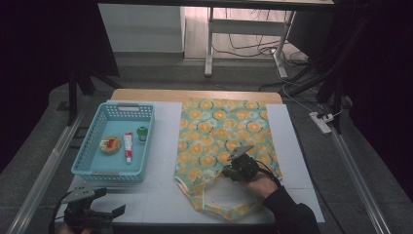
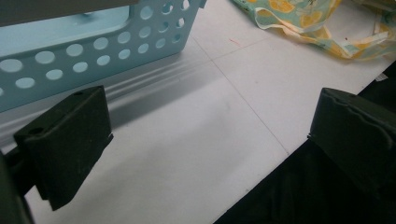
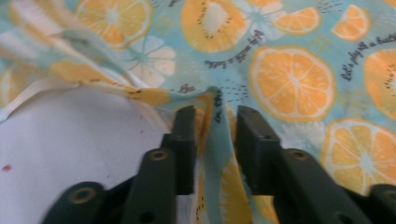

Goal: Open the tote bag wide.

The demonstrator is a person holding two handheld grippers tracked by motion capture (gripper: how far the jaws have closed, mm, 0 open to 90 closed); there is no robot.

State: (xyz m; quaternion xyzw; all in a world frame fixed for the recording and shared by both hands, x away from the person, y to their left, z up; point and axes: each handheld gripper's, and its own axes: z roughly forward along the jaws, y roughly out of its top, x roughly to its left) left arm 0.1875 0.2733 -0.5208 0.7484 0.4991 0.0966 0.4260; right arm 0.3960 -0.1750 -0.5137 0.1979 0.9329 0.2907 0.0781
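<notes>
right gripper [image 3: 212, 123]: nearly closed, pinching a raised fold of the orange-slice print turquoise cloth [image 1: 221, 141]
left gripper [image 2: 205, 135]: wide open, nothing in it, over white bench [image 2: 187, 140]

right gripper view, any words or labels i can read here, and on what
Cloth: cursive print, partly readable: "let's play all a..." at the right edge, cut off.
Cloth, by the top fruit slice: a curved line, too blurred to read.
Cloth, at the fold between the right gripper jaws: letters, creased, unreadable.
</notes>
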